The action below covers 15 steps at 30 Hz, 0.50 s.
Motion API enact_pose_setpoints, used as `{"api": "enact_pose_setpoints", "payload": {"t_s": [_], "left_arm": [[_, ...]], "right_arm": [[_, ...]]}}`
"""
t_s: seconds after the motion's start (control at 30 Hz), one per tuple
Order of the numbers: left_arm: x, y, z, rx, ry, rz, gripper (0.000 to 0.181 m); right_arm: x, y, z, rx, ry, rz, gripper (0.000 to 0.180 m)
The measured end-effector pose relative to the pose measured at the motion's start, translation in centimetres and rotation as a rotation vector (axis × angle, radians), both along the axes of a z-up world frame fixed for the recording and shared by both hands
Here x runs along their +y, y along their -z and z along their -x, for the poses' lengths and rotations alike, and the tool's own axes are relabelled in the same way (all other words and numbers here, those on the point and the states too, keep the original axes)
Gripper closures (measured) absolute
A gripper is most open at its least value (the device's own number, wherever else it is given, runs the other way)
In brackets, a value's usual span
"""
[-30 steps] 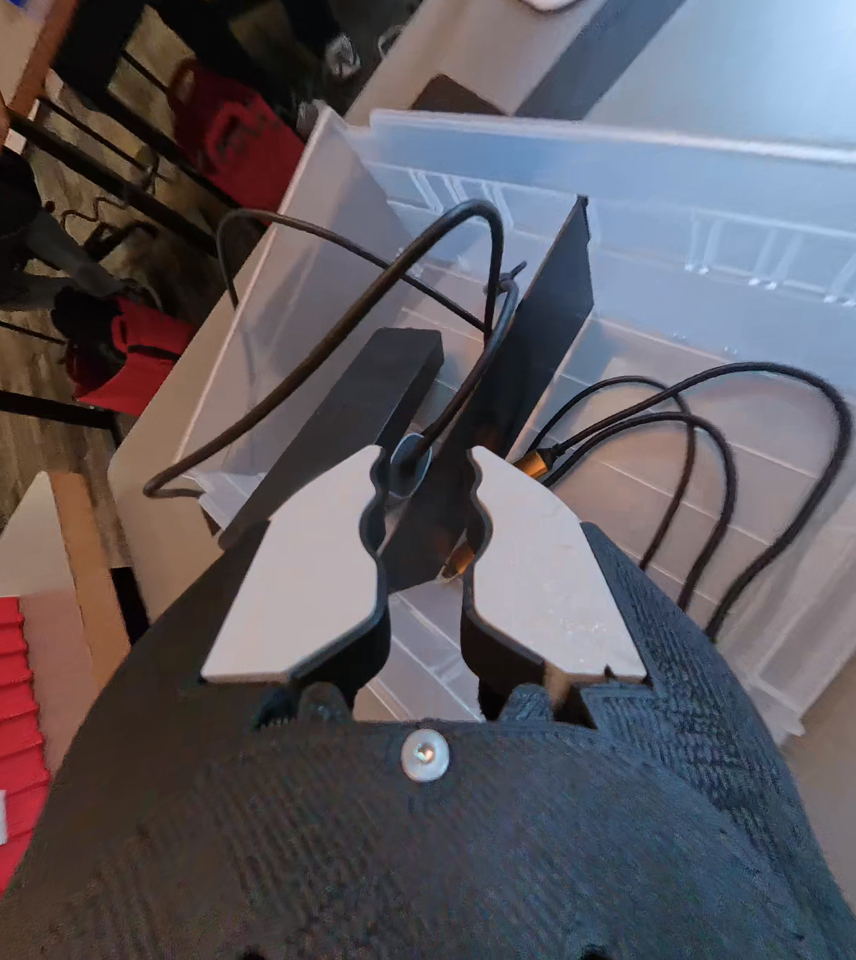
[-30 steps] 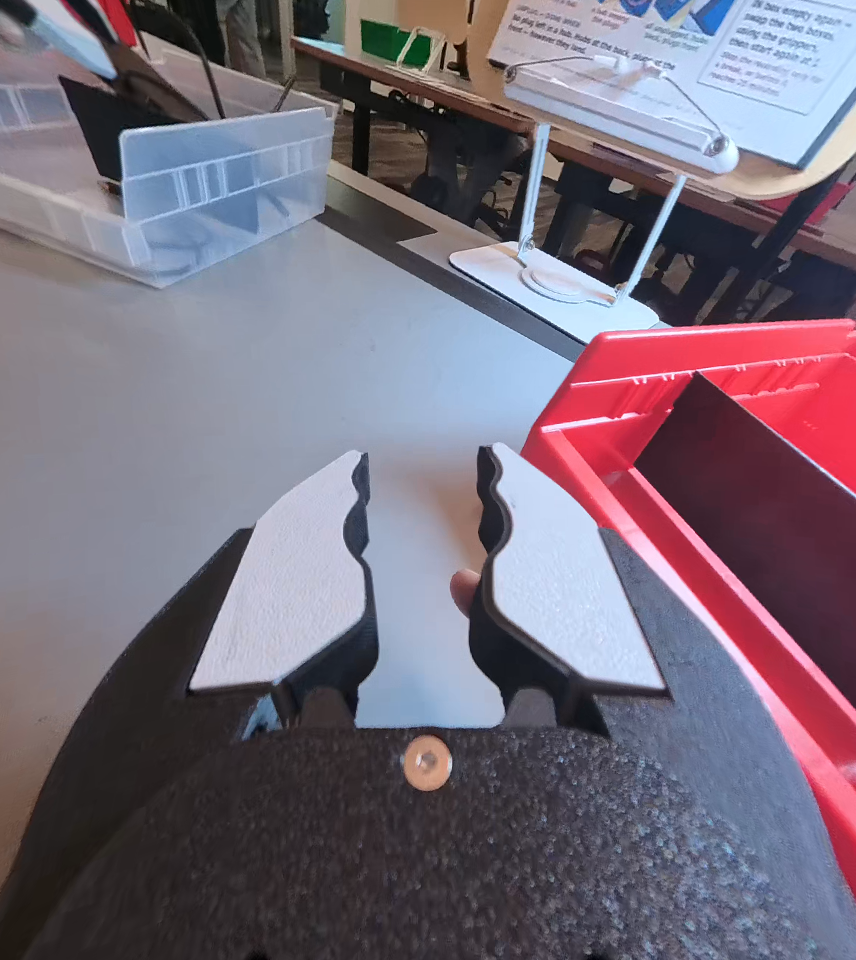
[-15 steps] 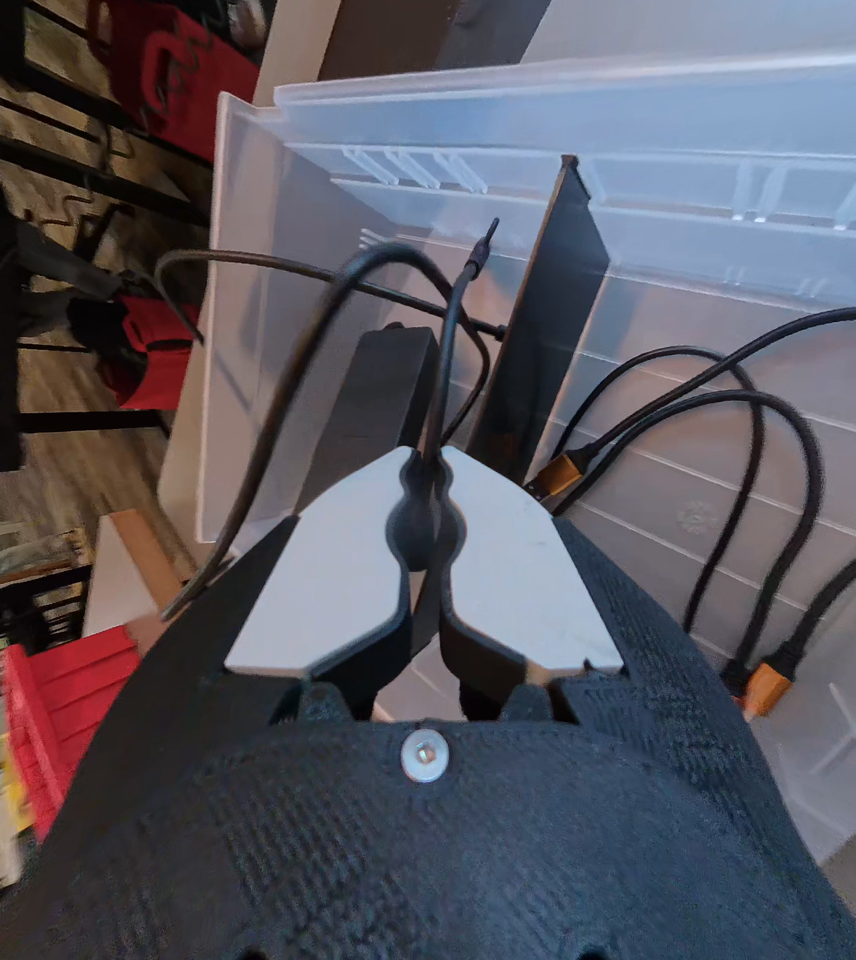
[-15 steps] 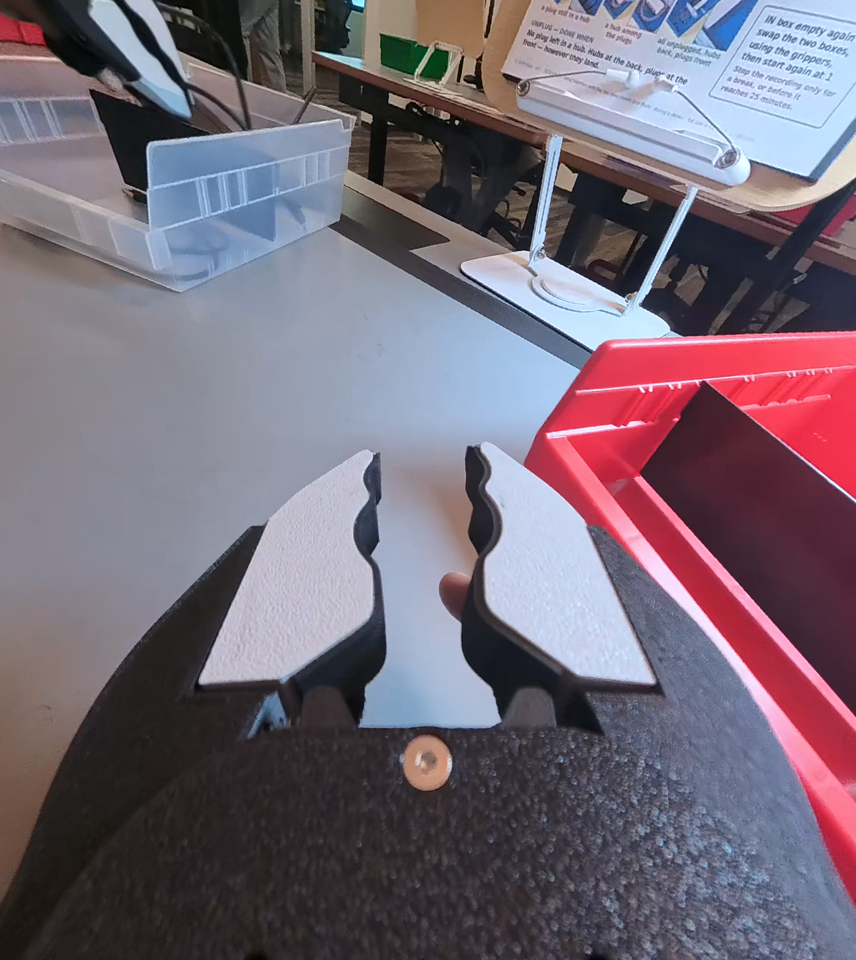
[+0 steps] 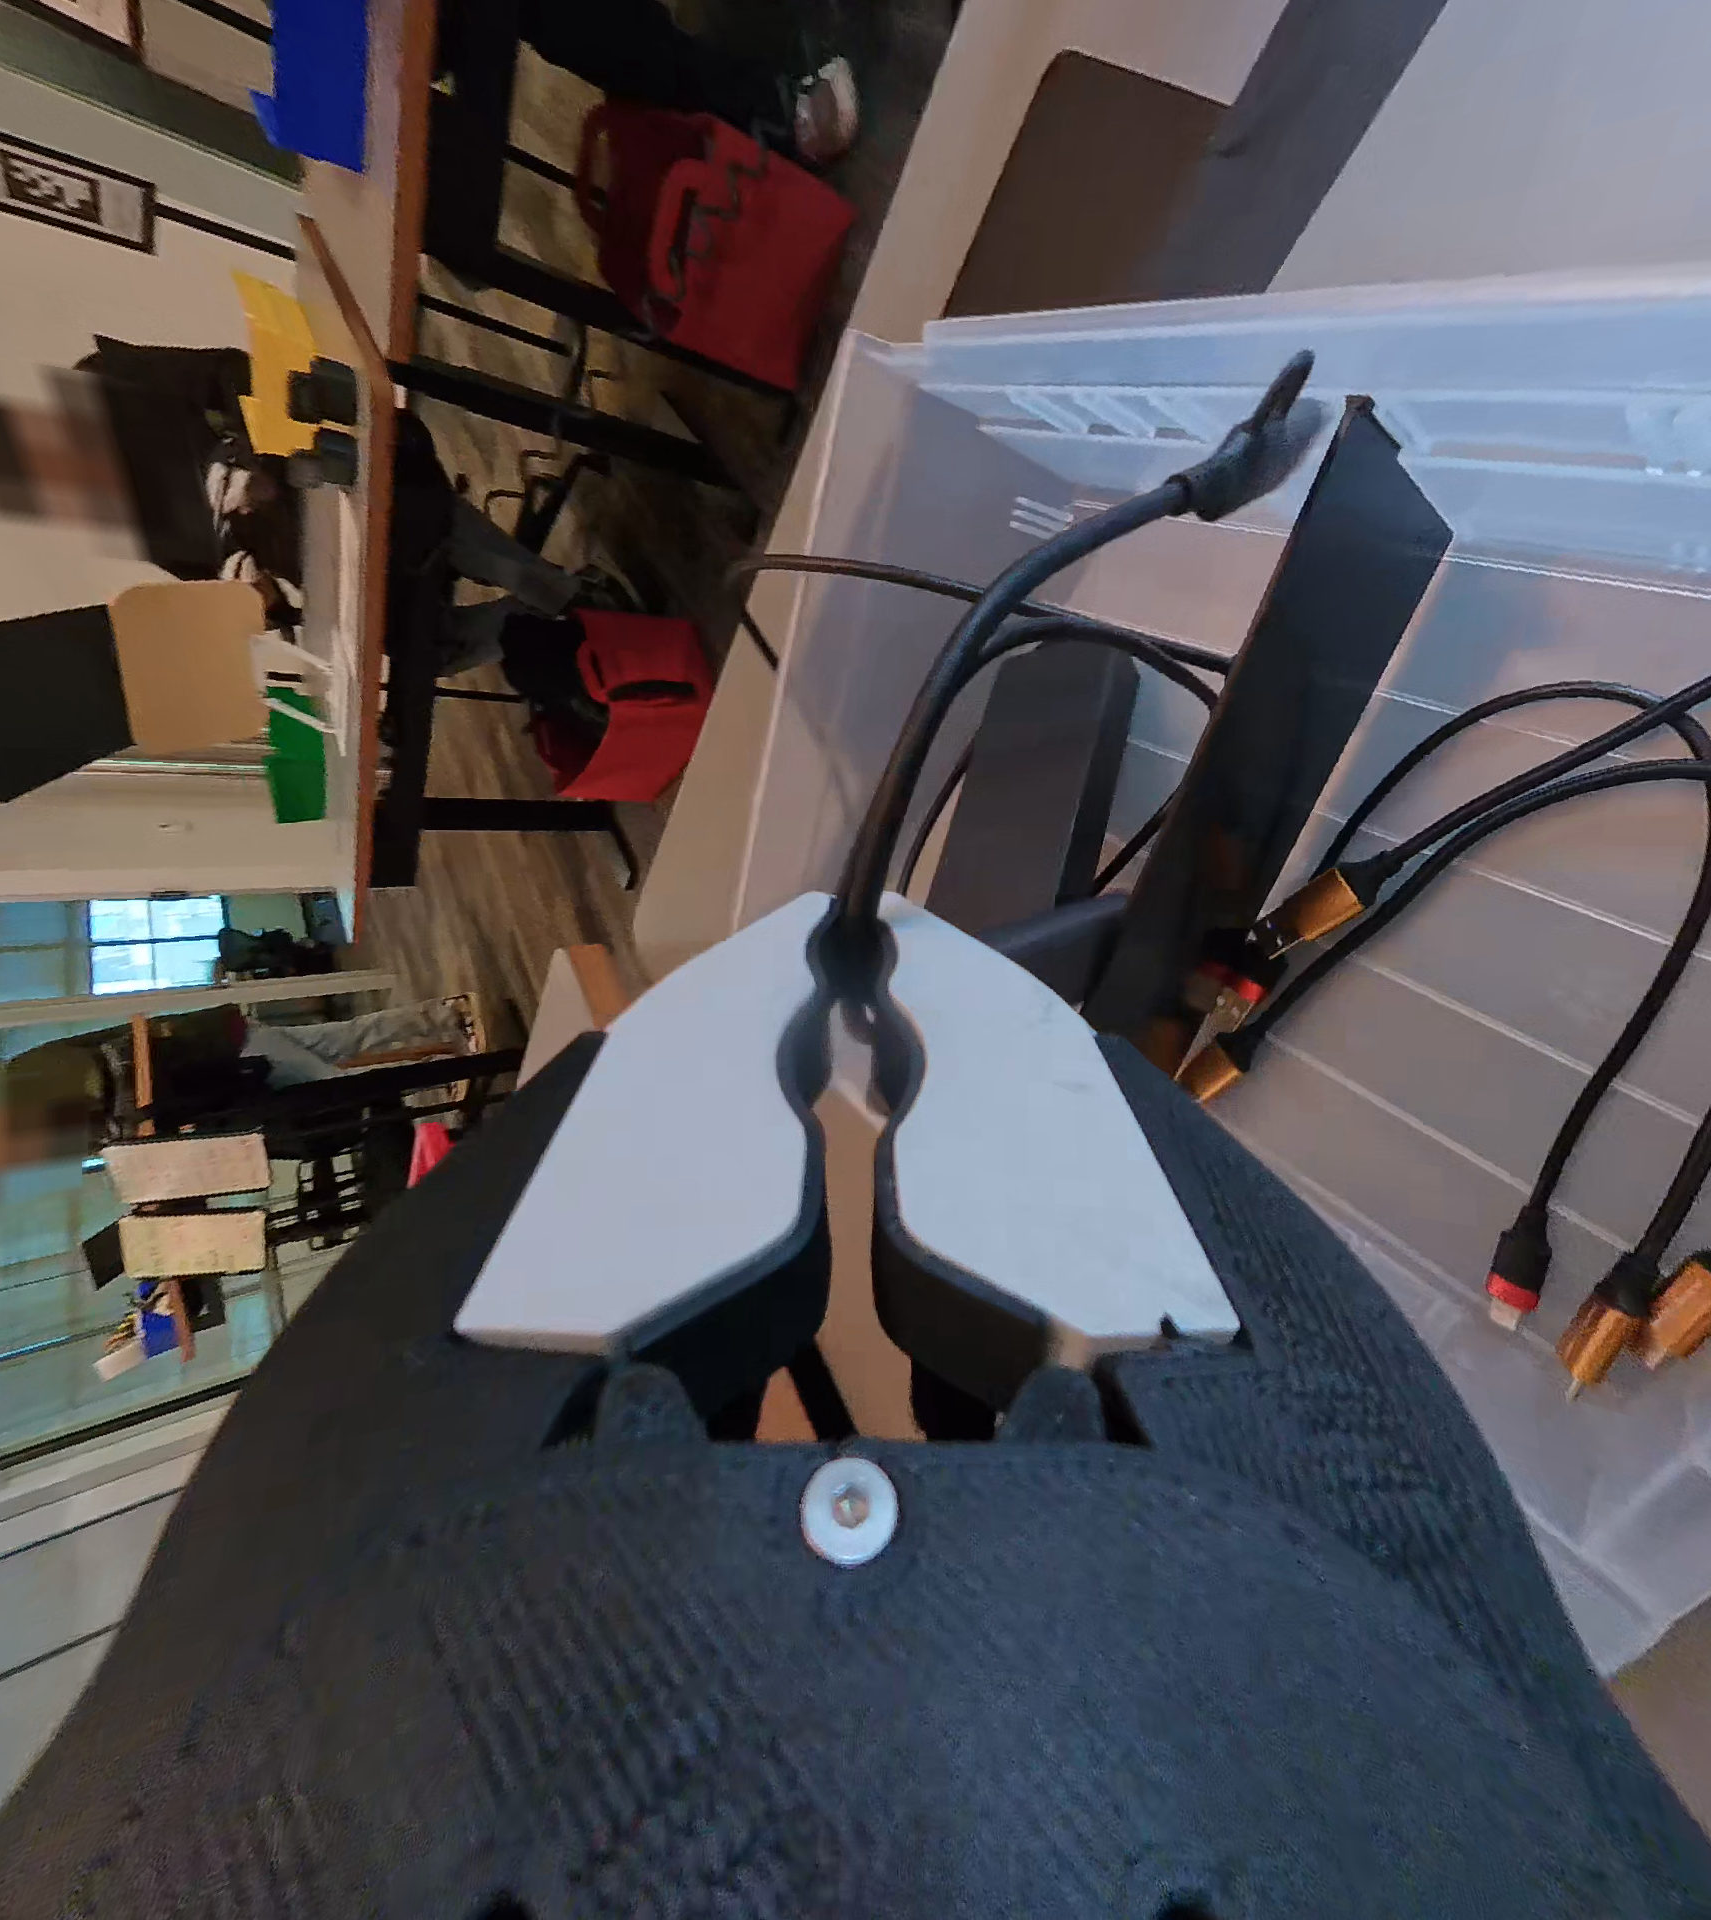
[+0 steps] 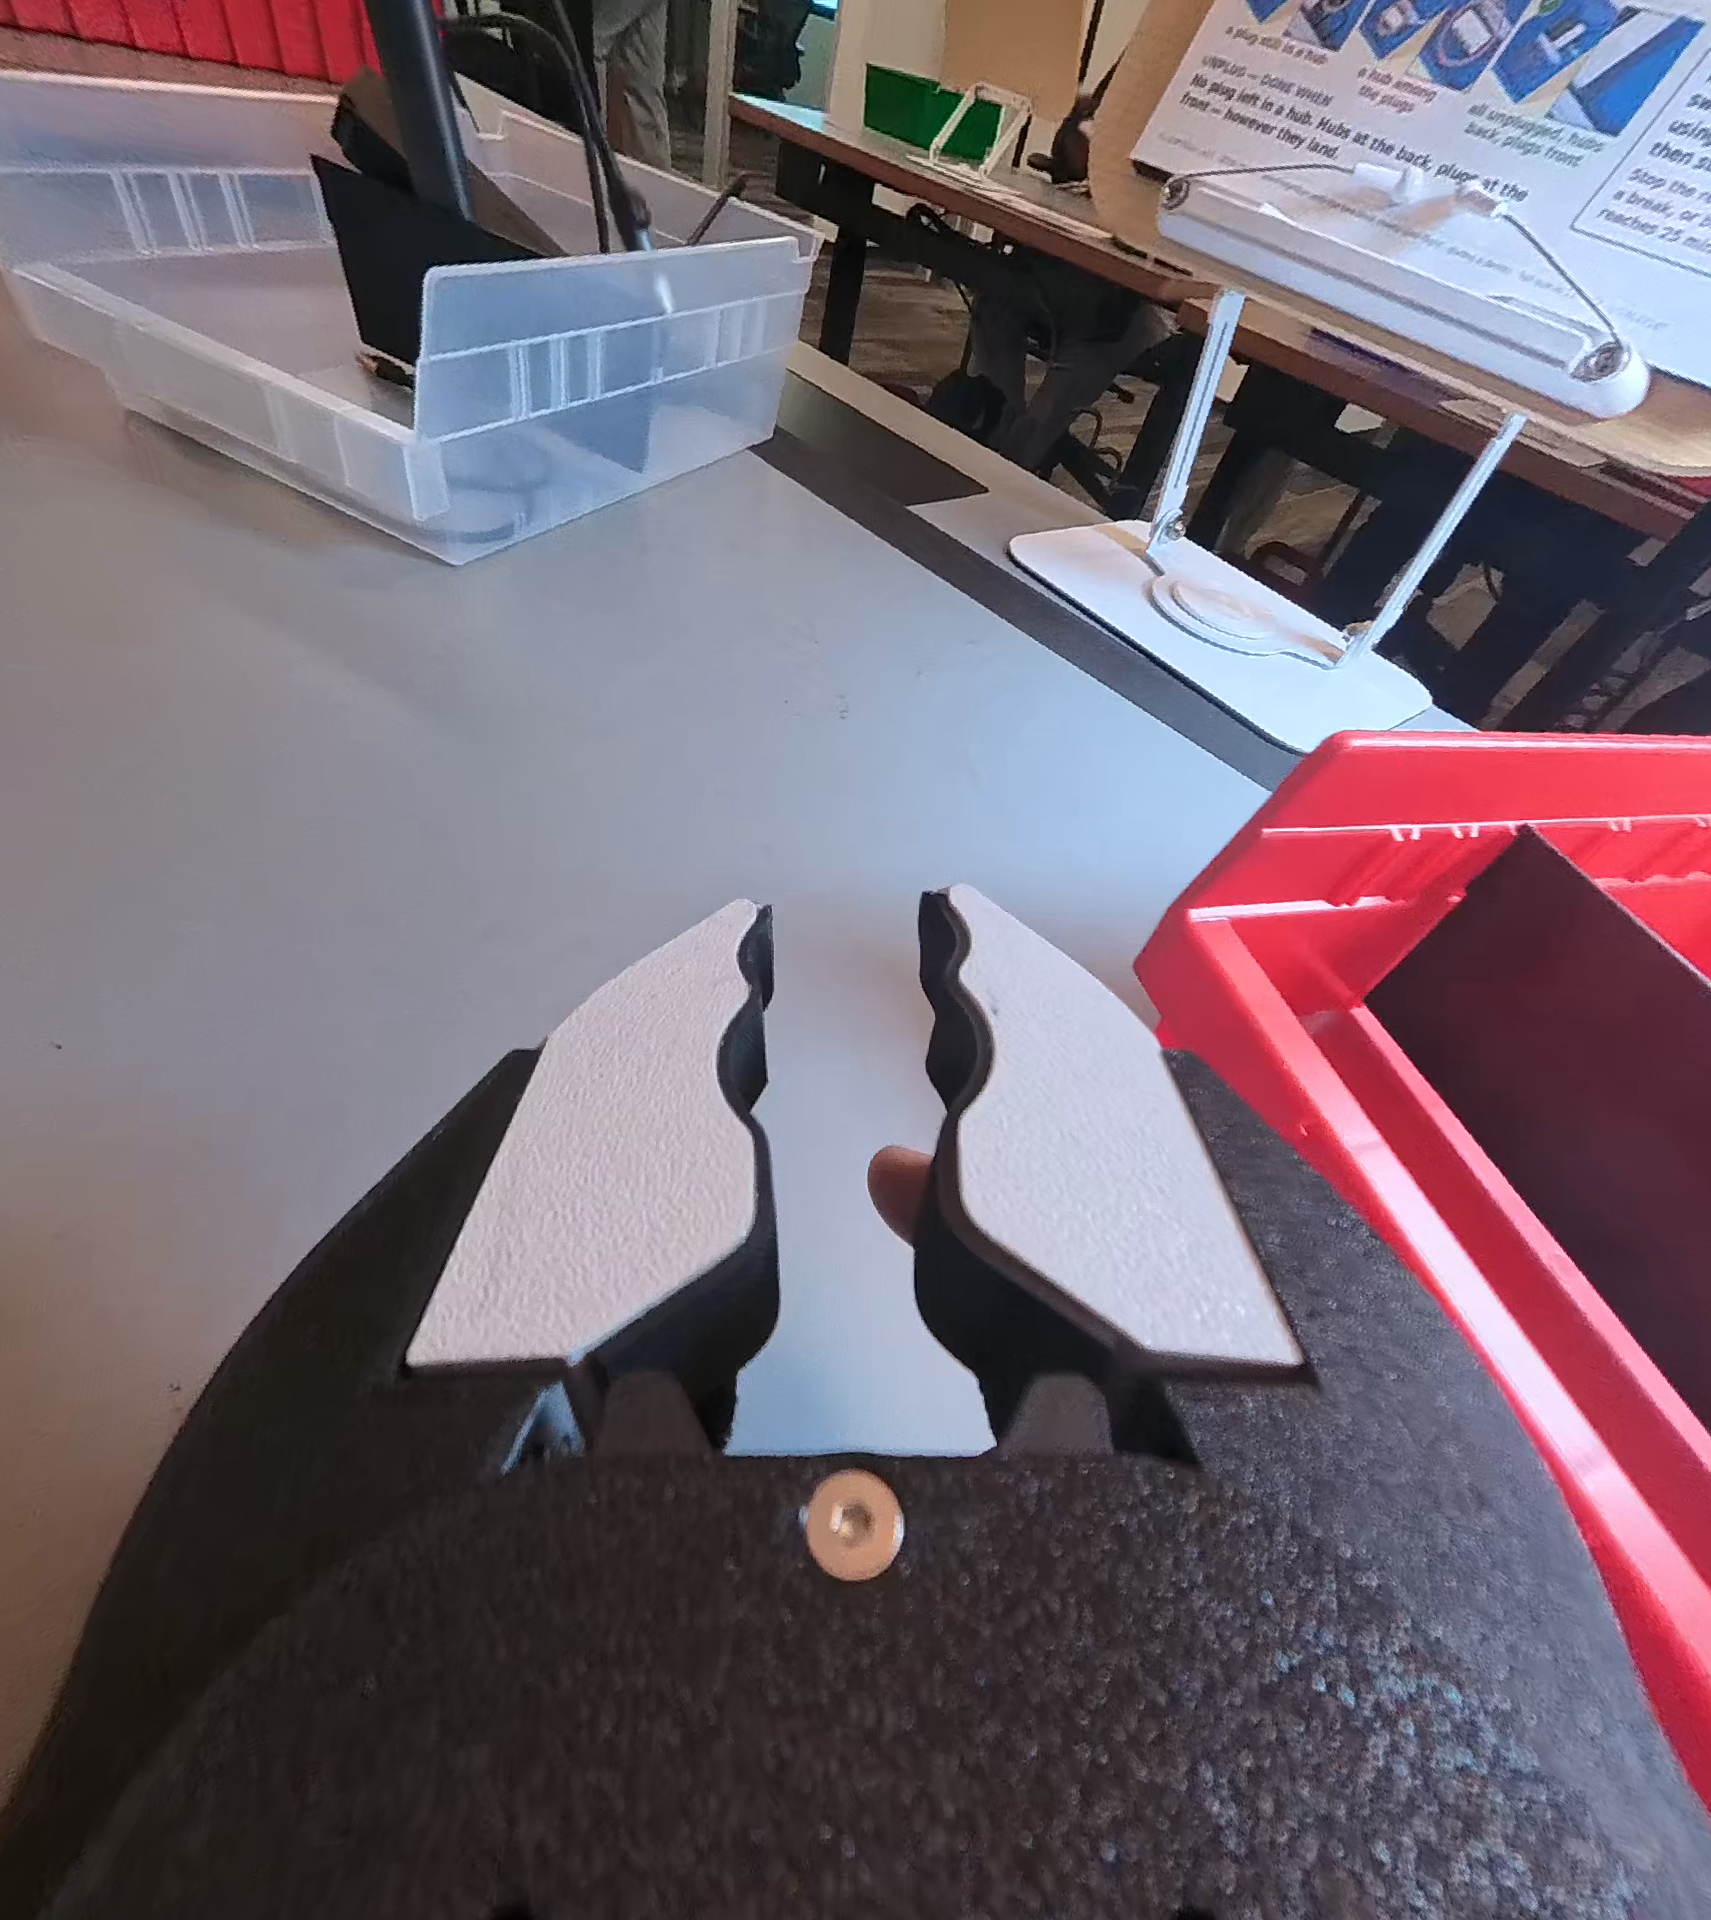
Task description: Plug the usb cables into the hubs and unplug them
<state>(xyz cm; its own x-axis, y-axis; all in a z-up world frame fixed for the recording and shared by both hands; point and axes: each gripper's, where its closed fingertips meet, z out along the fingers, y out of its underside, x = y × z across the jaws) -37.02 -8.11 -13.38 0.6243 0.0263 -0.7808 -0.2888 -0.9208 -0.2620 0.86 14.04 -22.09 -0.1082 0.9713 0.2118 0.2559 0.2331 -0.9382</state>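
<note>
My left tongs (image 5: 851, 961) are clamped on a black cable (image 5: 944, 665) above the clear bin (image 5: 1609, 343); its blurred free end (image 5: 1266, 442) seems to be a plug. A black hub (image 5: 1048, 769) lies left of the black divider (image 5: 1298, 707), loose cables (image 5: 1661, 935) right of it. My right tongs (image 6: 846, 914) hover part-open and empty over the tabletop (image 6: 363, 748), beside the red bin (image 6: 1298, 997).

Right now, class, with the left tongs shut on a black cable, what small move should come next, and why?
Probably lift the black cable clear of the clear bin: the left tongs pinch it, and its plug hangs free.
</note>
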Motion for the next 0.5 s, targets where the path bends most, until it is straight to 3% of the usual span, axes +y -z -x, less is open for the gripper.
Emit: {"api": "enact_pose_setpoints", "payload": {"t_s": [0.3,0.5], "left_arm": [[-1.3,-7.5,-5.9,0.126,0.037,-0.073,0.179],[0.4,-9.9,-12.3,0.089,0.129,-0.173,0.18]], "right_arm": [[-0.7,0.3,0.1,-0.006,-0.018,-0.018,0.154],[-0.5,-0.1,-0.2,0.022,-0.007,-0.031,0.154]]}}
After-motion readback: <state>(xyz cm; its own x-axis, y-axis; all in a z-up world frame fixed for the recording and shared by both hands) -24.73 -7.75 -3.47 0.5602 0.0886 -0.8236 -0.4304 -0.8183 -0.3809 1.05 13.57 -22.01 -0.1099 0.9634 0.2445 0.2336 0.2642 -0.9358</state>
